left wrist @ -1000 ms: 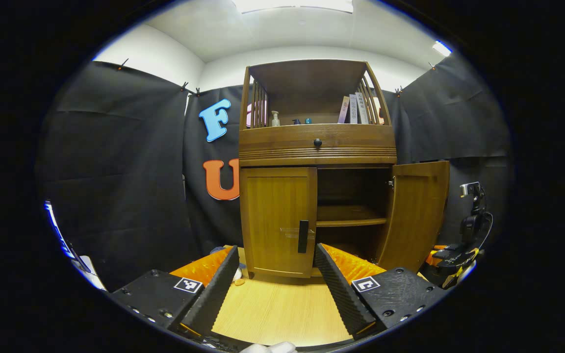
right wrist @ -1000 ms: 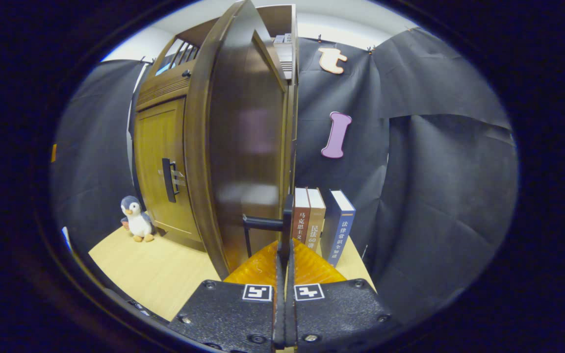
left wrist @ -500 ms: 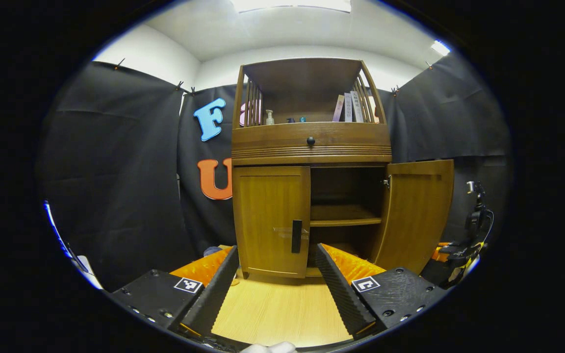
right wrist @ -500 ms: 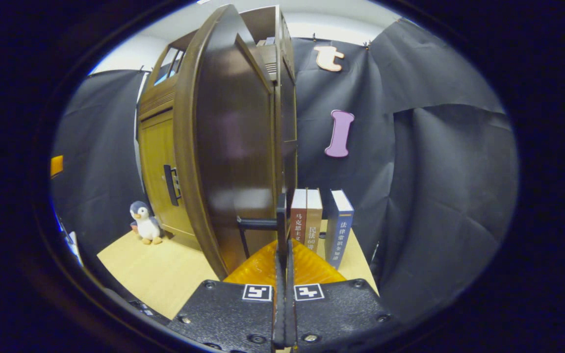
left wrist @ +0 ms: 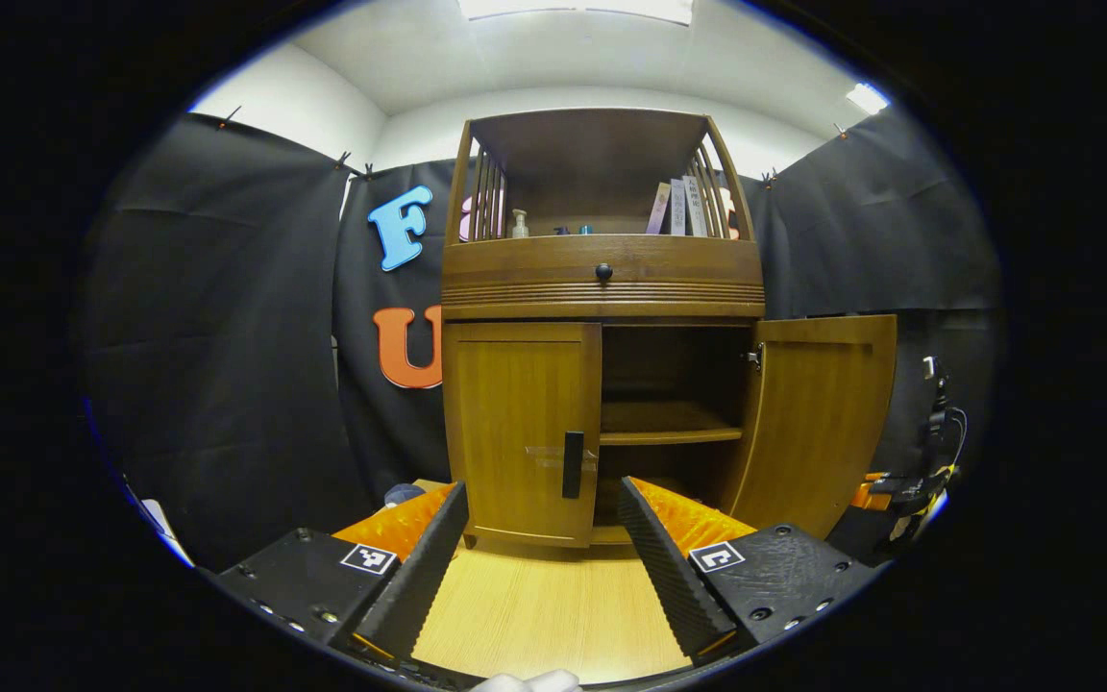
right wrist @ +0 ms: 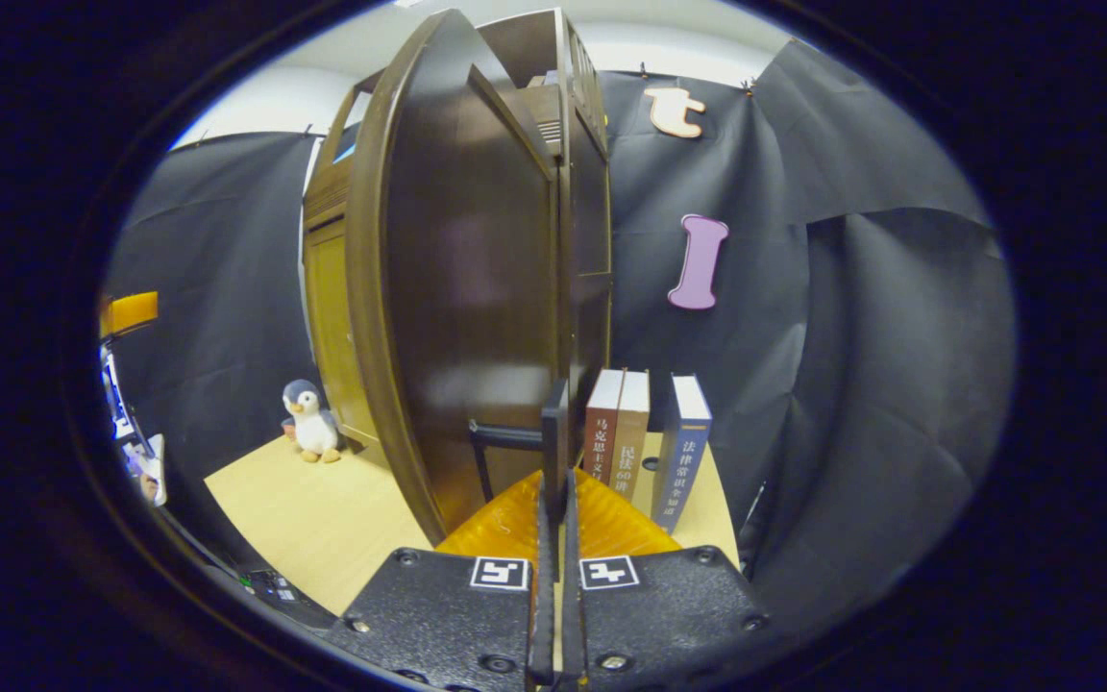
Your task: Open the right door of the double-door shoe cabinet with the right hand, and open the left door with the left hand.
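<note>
In the left gripper view the wooden shoe cabinet (left wrist: 602, 279) stands straight ahead on the table. Its left door (left wrist: 515, 423) is closed, with a black handle (left wrist: 573, 464) at its inner edge. The right door (left wrist: 818, 418) stands swung wide open, baring a shelf inside. My left gripper (left wrist: 544, 538) is open, a short way in front of the left door and touching nothing. In the right gripper view my right gripper (right wrist: 553, 500) is shut on the right door's black handle (right wrist: 554, 432), beside the door's dark face (right wrist: 472, 288).
A toy penguin (right wrist: 308, 432) sits on the light wooden table (left wrist: 534, 605) at the cabinet's left foot. Three upright books (right wrist: 626, 437) stand to the cabinet's right. Bottles and books fill the top shelf (left wrist: 602, 207). Black cloth walls close in all around.
The right door has swung a little wider with my right gripper still shut on its handle. The cabinet has drifted slightly left in the left gripper view; that gripper stays open.
</note>
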{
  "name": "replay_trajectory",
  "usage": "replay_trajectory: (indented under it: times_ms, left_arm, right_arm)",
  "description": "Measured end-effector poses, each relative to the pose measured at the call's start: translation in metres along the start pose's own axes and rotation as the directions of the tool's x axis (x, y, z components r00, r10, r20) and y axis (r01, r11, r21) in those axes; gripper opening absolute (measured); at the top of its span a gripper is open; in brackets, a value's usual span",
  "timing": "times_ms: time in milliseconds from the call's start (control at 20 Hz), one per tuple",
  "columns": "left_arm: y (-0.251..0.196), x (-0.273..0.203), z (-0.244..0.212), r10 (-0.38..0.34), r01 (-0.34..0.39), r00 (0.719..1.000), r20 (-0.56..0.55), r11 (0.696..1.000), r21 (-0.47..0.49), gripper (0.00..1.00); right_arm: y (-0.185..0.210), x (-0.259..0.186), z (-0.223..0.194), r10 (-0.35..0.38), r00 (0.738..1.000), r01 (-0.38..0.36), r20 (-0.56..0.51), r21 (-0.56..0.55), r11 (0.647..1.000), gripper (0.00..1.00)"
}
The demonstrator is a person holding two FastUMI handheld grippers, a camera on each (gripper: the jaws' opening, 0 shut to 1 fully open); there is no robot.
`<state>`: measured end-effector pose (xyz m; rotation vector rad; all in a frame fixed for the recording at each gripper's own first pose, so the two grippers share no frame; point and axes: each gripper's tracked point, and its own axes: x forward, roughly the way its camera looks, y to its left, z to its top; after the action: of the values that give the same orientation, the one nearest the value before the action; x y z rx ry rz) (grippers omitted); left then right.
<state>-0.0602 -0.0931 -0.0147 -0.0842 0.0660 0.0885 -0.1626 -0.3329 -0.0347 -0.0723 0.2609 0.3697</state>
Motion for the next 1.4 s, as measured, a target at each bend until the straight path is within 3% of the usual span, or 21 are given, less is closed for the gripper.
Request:
replay_trajectory:
  times_ms: [150, 200, 250, 400, 600, 850, 1100, 1400]
  left_arm:
    - [0.002, 0.002, 0.0, -0.015, 0.015, 1.0, 0.0, 1.0, -0.005, 0.95]
    - [0.004, 0.004, -0.001, -0.017, 0.017, 1.0, -0.004, 1.0, -0.002, 0.95]
    - [0.007, 0.004, -0.001, -0.015, 0.015, 1.0, -0.004, 1.0, 0.004, 0.95]
    - [0.018, 0.011, -0.002, -0.014, 0.014, 1.0, -0.001, 1.0, 0.021, 0.95]
    - [0.034, 0.032, -0.005, -0.026, 0.026, 1.0, 0.003, 0.999, 0.047, 0.95]
    - [0.048, 0.059, -0.011, -0.075, 0.075, 0.997, -0.001, 0.996, 0.046, 0.95]
    - [0.052, 0.084, -0.028, -0.132, 0.133, 0.991, -0.02, 0.99, 0.051, 0.95]
    - [0.039, 0.125, -0.039, -0.216, 0.216, 0.976, -0.014, 0.976, 0.035, 0.94]
  right_arm:
    - [-0.004, -0.01, 0.0, -0.03, 1.0, 0.03, 0.001, -0.008, 1.0, 0.09]
    - [-0.008, -0.016, 0.0, -0.046, 0.999, 0.046, -0.01, -0.001, 0.999, 0.21]
    - [-0.013, -0.024, -0.001, -0.068, 0.997, 0.068, -0.019, 0.014, 0.998, 0.26]
    - [-0.021, -0.054, 0.016, -0.162, 0.987, 0.161, 0.008, 0.074, 0.984, 0.69]
    - [0.002, -0.086, 0.05, -0.263, 0.961, 0.25, 0.083, 0.139, 0.958, 0.94]
    - [0.059, -0.096, 0.07, -0.321, 0.941, 0.302, 0.109, 0.156, 0.94, 1.0]
    - [0.126, -0.076, 0.055, -0.295, 0.951, 0.277, 0.093, 0.168, 0.946, 1.0]
    - [0.162, -0.071, 0.062, -0.317, 0.945, 0.301, 0.084, 0.157, 0.94, 1.0]
